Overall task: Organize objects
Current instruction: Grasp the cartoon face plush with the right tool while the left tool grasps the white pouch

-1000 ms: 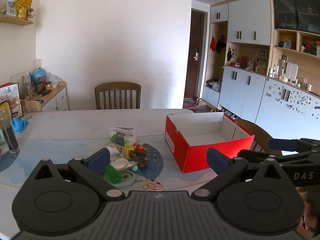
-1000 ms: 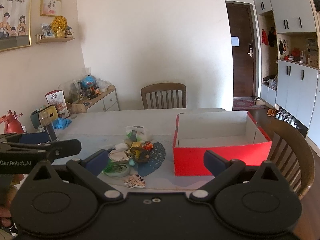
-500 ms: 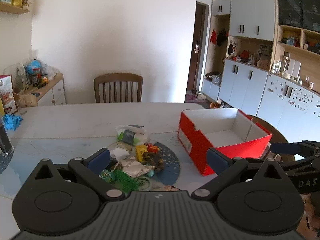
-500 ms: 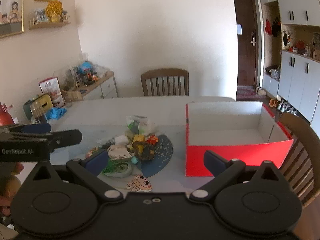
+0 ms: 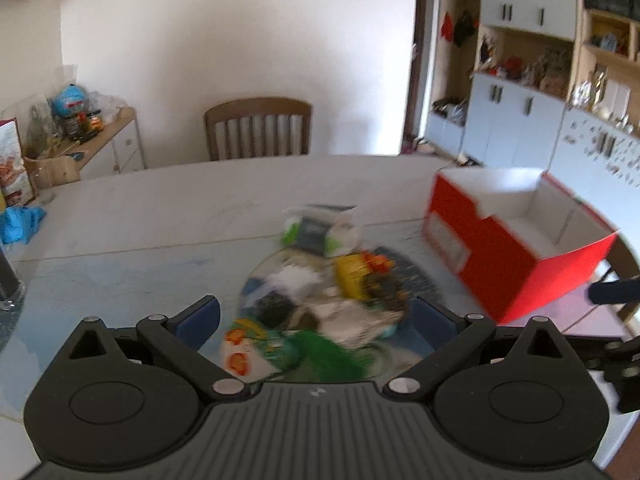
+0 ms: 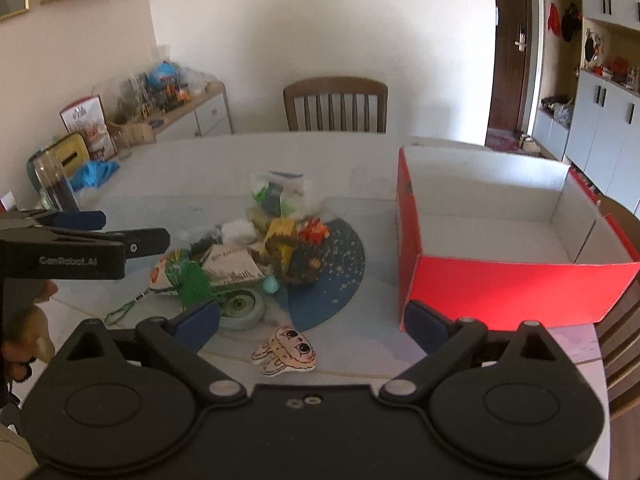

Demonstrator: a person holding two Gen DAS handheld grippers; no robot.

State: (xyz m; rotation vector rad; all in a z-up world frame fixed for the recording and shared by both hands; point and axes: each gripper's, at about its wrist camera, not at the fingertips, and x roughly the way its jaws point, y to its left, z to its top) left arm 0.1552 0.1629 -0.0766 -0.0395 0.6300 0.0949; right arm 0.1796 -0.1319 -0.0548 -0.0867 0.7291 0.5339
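A pile of small objects [image 6: 256,252] lies on a blue round mat [image 6: 344,264] in the middle of the table: a green tassel [image 6: 192,284], a yellow block [image 6: 282,232], a clear packet [image 6: 276,192], a tape roll [image 6: 240,306]. It also shows, blurred, in the left wrist view [image 5: 320,304]. A cartoon-face sticker [image 6: 288,350] lies nearer. An empty red box [image 6: 516,284] stands to the right, also in the left wrist view [image 5: 512,248]. My left gripper [image 5: 316,320] is open just above the pile. My right gripper [image 6: 312,324] is open over the sticker.
A wooden chair [image 6: 336,104] stands at the table's far side. A dark glass jar [image 6: 56,188] and blue cloth [image 6: 96,170] sit at the table's left. A sideboard [image 6: 188,108] with clutter stands by the wall. Another chair back [image 6: 624,340] is at the right.
Both grippers have moved forward and down towards the pile, which is now larger in both views. Both have stayed open. The objects have not moved.
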